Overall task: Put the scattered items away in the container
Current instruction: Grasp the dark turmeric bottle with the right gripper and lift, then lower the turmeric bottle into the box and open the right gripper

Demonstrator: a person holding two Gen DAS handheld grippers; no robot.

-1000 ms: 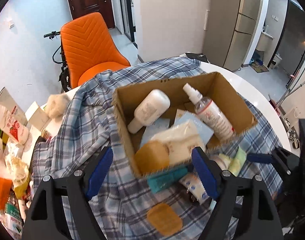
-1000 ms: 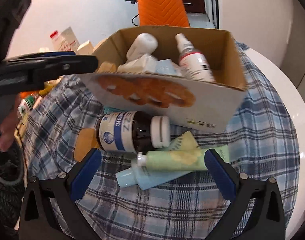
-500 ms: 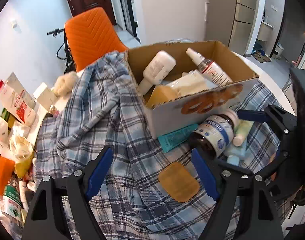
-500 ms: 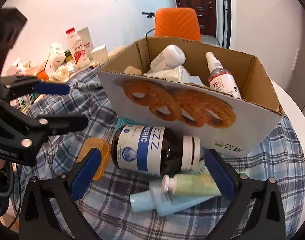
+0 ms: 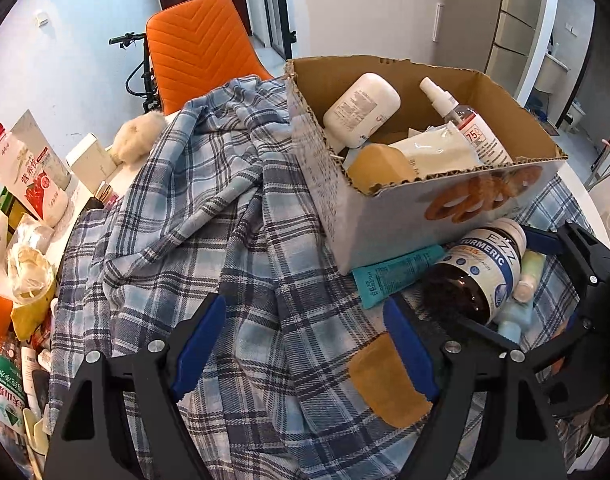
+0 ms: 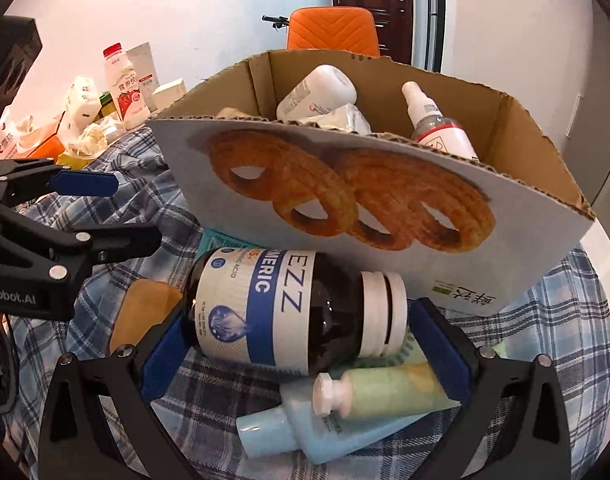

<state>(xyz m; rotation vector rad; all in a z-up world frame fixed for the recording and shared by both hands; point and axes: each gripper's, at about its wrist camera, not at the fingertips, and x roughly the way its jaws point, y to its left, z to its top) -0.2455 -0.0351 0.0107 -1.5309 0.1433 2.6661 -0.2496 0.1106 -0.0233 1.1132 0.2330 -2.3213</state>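
Note:
A cardboard box (image 5: 389, 224) (image 6: 457, 276) printed with pastries stands on a plaid cloth (image 5: 225, 240) and holds a white bottle (image 5: 361, 108), a spray bottle (image 5: 473, 128) and several other items. In front of it lies a dark turmeric bottle (image 6: 289, 312) (image 5: 477, 272) on its side. My right gripper (image 6: 297, 344) has its pads on the bottle's two ends, shut on it. Two tubes, pale green (image 6: 385, 392) and light blue (image 6: 317, 432), lie just below. A teal tube (image 5: 397, 272) and an orange pad (image 5: 385, 380) lie nearby. My left gripper (image 5: 305, 340) is open and empty above the cloth.
A heap of cartons, a milk bottle (image 5: 29, 176) and packets fills the table's left side. An orange chair (image 5: 201, 52) stands behind the table. The white table edge (image 6: 601, 248) curves round at the right.
My right gripper has moved in and closed on the turmeric bottle. My left gripper has drawn back and left from the box.

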